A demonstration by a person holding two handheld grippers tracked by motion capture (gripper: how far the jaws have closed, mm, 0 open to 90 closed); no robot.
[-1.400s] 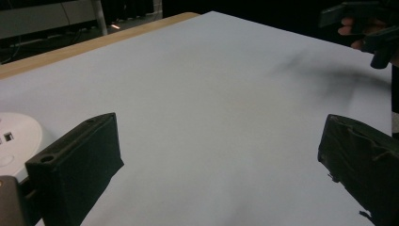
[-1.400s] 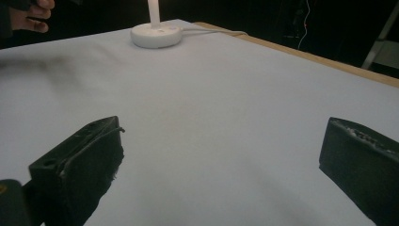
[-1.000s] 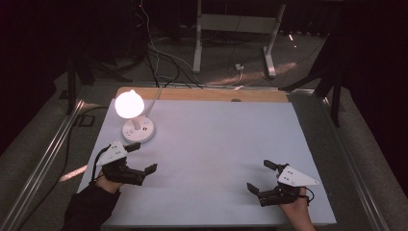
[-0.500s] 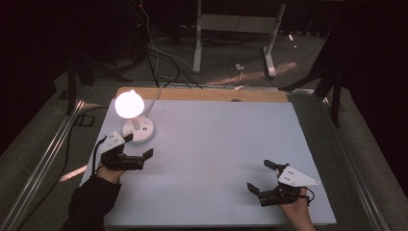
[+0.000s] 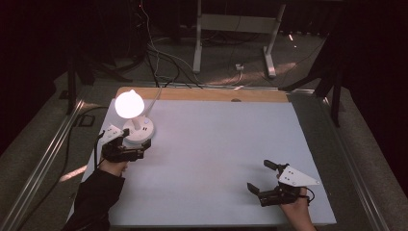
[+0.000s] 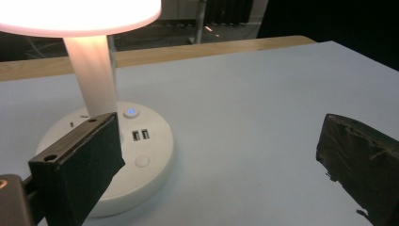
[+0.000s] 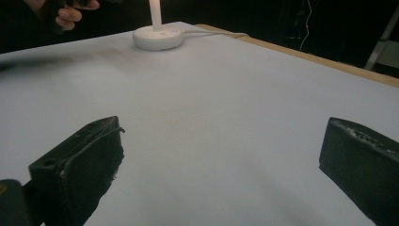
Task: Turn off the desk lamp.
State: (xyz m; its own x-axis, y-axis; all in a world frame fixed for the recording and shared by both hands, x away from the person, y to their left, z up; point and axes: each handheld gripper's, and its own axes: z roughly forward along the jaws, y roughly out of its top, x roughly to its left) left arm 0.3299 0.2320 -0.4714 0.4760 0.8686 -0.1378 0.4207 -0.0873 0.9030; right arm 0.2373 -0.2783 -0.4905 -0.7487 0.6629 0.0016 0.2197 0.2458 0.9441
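While my right gripper (image 5: 263, 179) stayed put near the table's front edge, jaws spread wide on nothing, my left gripper (image 5: 139, 144) had moved forward since a second before, reaching the lamp (image 5: 133, 114). Its padded black jaws also stood wide and empty, one just beside the smooth round white base (image 6: 141, 160). The matte pale table (image 5: 226, 144) lay flat beneath the glowing shade (image 6: 70, 12).

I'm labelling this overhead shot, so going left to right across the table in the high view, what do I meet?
Left hand-held gripper → lit lamp → bare white table → right hand-held gripper.
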